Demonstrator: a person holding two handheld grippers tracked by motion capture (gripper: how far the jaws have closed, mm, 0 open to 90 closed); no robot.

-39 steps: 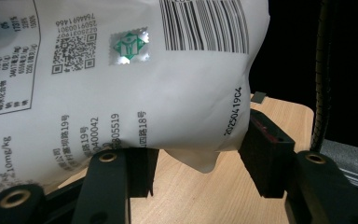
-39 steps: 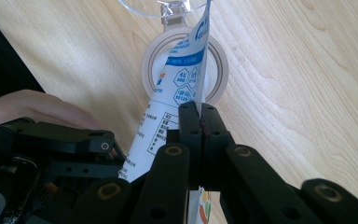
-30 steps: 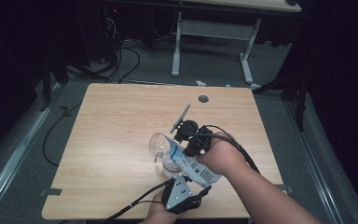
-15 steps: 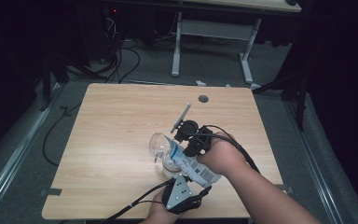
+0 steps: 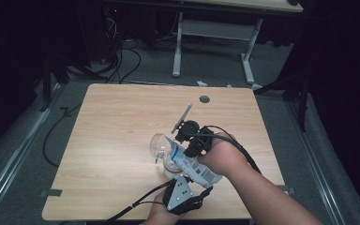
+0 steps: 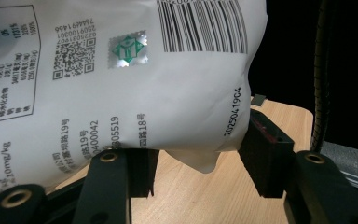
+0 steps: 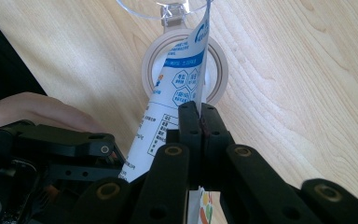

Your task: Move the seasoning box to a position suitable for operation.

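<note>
Pale wooden worktop [image 5: 117,136] under me: my right tongs [image 7: 199,122] pinch the white pouch's [image 5: 193,164] top edge over the open jar [image 7: 185,70], my left tongs [image 6: 193,161] clamp its base. Tilted carelessly, contents could miss the mouth and spill.

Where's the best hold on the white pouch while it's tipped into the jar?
Take the white pouch by its flat upper edge, coming from the person's side. The right tool pinches that thin seam; the left tool straddles its bulging bottom, mouth aimed into the jar.
</note>
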